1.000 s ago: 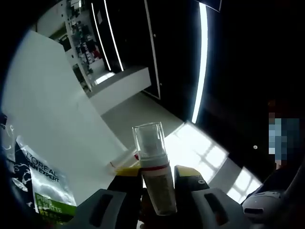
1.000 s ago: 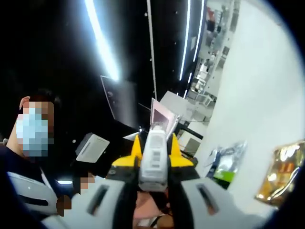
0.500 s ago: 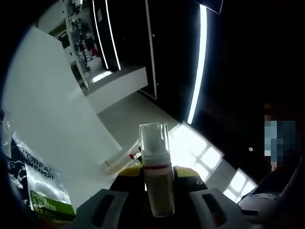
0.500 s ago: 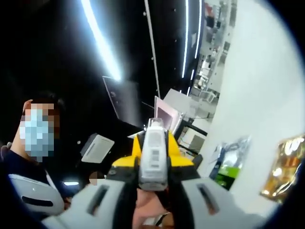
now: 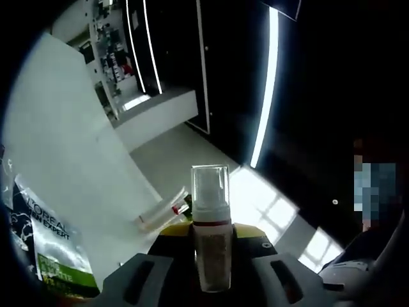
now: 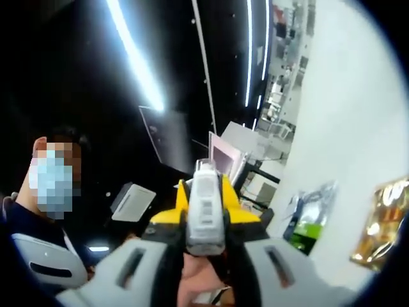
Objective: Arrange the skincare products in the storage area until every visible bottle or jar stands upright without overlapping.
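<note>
In the left gripper view my left gripper is shut on a slim pump bottle with a clear cap and a red band, which stands up between the yellow-tipped jaws. In the right gripper view my right gripper is shut on a white tube with a barcode label, pointing up. Both views tilt up toward a dark ceiling with light strips.
A white wall panel carries a green and white sachet and a small clear tube. In the right gripper view the same green sachet and a gold packet hang on the white panel. A person in a mask stands at left.
Both cameras shifted slightly. The pump bottle now stands straighter between the left jaws. The tube stays held in the right gripper.
</note>
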The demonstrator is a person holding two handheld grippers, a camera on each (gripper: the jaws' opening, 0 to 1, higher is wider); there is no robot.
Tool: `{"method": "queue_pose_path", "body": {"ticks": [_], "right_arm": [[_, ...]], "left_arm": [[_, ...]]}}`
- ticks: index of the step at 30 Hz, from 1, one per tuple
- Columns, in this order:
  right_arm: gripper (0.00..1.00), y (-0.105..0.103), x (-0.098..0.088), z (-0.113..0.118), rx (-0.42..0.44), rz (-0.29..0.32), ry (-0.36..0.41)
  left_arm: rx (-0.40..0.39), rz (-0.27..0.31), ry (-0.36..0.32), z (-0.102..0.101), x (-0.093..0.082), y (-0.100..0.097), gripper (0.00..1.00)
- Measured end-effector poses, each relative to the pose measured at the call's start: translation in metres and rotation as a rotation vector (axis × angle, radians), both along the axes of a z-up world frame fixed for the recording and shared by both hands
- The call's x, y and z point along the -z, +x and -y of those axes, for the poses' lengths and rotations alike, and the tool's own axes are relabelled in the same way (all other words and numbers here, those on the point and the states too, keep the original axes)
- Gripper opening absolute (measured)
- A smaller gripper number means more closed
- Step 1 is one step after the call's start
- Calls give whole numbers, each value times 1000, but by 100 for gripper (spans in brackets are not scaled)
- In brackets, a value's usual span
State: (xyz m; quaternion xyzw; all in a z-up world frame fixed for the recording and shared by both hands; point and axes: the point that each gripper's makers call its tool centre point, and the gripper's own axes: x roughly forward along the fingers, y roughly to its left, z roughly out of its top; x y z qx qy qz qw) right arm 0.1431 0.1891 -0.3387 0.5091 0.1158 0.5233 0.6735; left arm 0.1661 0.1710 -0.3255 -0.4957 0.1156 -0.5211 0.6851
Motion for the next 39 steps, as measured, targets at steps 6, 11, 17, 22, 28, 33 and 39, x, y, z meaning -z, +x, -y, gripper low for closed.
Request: {"method": "queue_pose_path", "body": {"ticks": [6,11,17,22,28,33,39], "right_arm": [[24,0,3,1,1,3,-14],[28,-1,6,1,-6,0,-24],[34,1,13,5,8,2,-71],[35,2,18,10,34,30,-133],[43,1,32,15,62,84,-271],[55,6,41,29,124,133,-406],[68,11,45,46,194,191,-541]], "left_arm": [[-10,8,7,2,0,0,20],[-14,4,3,2,-1,0,20],[-25,8,11,1,0,2,20],[-37,15,30,1,1,2,20],[-56,25,48,-3,1,3,20],[-89,48,104,-6,3,5,20],[-125,94,210,-8,9,9,20]]}}
